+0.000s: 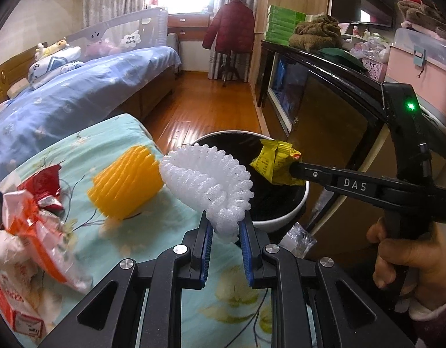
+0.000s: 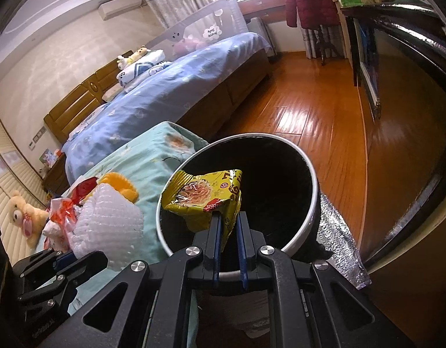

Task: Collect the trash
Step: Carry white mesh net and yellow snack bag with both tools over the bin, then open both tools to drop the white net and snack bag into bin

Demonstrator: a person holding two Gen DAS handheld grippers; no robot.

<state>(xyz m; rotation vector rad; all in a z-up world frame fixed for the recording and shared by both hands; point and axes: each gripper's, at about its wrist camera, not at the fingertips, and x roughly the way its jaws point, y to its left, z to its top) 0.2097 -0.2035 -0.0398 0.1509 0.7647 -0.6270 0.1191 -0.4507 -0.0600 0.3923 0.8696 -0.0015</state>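
My left gripper (image 1: 225,224) is shut on a white foam net (image 1: 207,178) and holds it above the teal-covered surface (image 1: 176,226), beside the bin. The net also shows in the right wrist view (image 2: 107,226). My right gripper (image 2: 228,221) is shut on a yellow snack wrapper (image 2: 205,198) and holds it over the open mouth of the white-rimmed bin with a black liner (image 2: 308,179). The left wrist view shows the wrapper (image 1: 273,161) over the bin (image 1: 281,219). A yellow foam net (image 1: 125,181) and crumpled red, orange and white wrappers (image 1: 34,203) lie on the teal surface.
A blue bed (image 1: 78,101) stands to the left and a dark cabinet (image 1: 324,110) to the right, with wooden floor (image 1: 211,107) between. A silver foil piece (image 2: 342,246) lies by the bin's right side. A coat (image 1: 230,26) hangs on a stand at the back.
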